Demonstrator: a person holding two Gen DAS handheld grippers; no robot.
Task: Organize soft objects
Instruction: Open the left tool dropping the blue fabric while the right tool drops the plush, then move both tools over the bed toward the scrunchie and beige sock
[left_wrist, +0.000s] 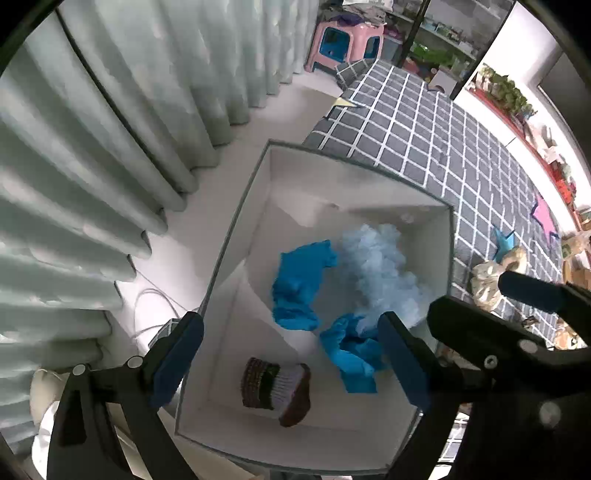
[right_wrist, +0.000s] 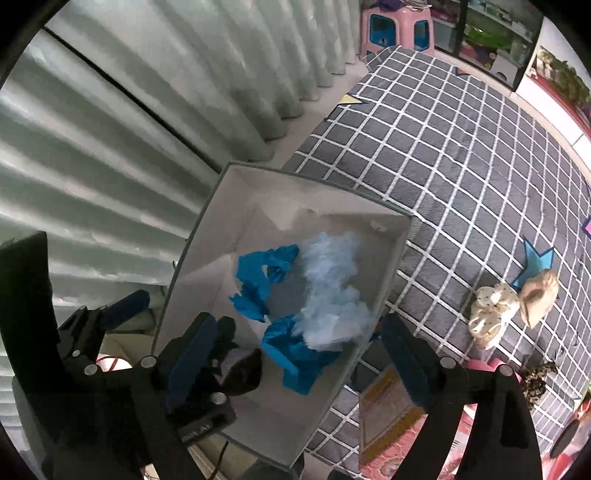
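Note:
A white box (left_wrist: 236, 221) sits at the edge of a checked bed cover. Inside lie two bright blue cloths (left_wrist: 299, 284), a pale blue fluffy piece (left_wrist: 380, 266) and a knitted sock (left_wrist: 275, 387) with brown and striped bands. My left gripper (left_wrist: 291, 365) hangs open over the box, the sock lying loose on the floor below its spread fingers. My right gripper (right_wrist: 297, 363) is open too, over the box's near right side, with nothing between its pads. In the right wrist view its left finger (right_wrist: 192, 365) partly hides the sock (right_wrist: 243, 369).
A grey checked cover (right_wrist: 461, 166) carries a cream spotted soft item (right_wrist: 491, 314), a tan one (right_wrist: 539, 295) and a dark mottled one (right_wrist: 535, 380). Pale curtains (right_wrist: 147, 110) hang left of the box. A pink stool (right_wrist: 399, 26) stands far back. A yellow-red flat pack (right_wrist: 388, 406) lies near.

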